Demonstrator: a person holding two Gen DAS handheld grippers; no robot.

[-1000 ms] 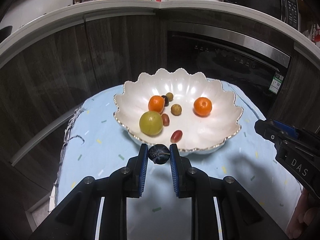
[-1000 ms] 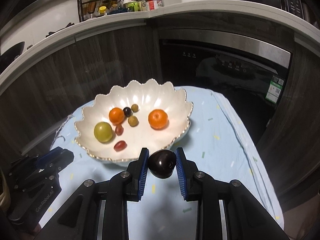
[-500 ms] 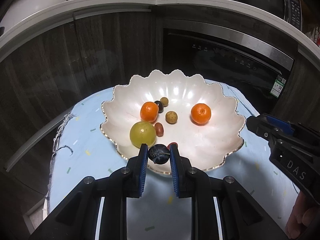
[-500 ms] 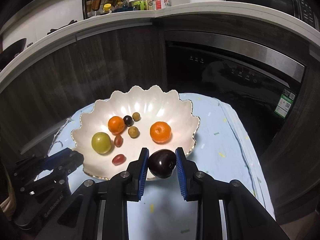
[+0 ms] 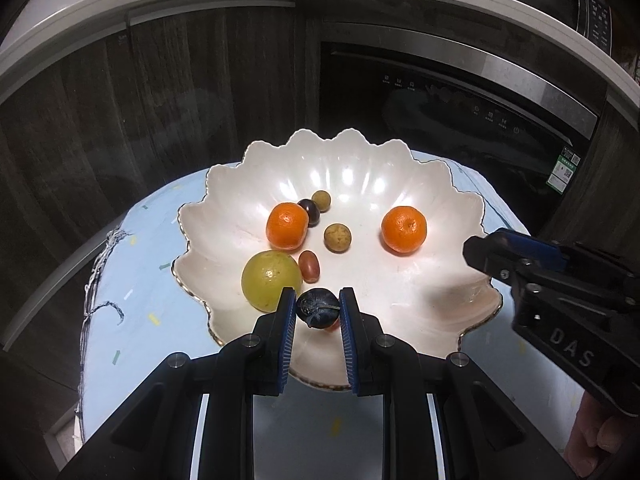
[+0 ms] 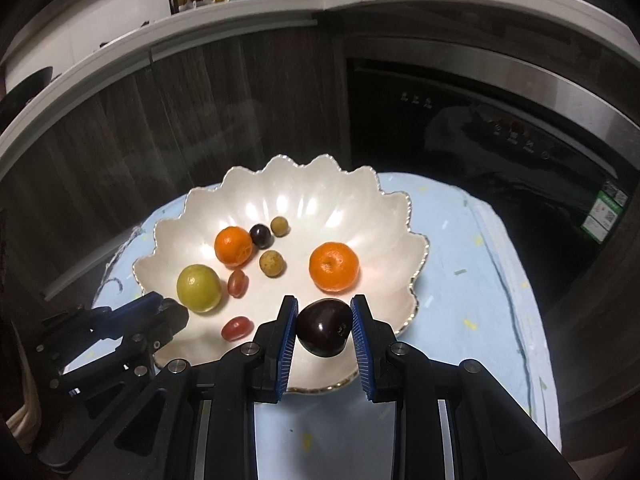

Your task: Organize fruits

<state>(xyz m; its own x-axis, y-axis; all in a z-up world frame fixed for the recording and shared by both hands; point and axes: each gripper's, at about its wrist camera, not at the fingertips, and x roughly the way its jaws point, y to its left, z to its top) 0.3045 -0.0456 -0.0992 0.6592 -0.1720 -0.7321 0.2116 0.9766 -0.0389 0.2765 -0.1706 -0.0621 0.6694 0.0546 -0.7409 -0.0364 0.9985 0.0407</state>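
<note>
A white scalloped bowl sits on a light blue cloth. It holds two oranges, a green round fruit, red grape tomatoes, brownish longans and a dark grape. My left gripper is shut on a small dark wrinkled fruit above the bowl's near rim. My right gripper is shut on a dark purple plum above the bowl's near right part. Each gripper shows in the other's view.
The blue cloth covers a small round table. Dark wood cabinet fronts and a black built-in appliance stand close behind. A countertop above carries bottles and jars. A person's fingers show at lower right.
Both grippers have moved forward with their fruits, from in front of the bowl's near rim to over the bowl. The bowl looks larger and nearer. Neither grip changed.
</note>
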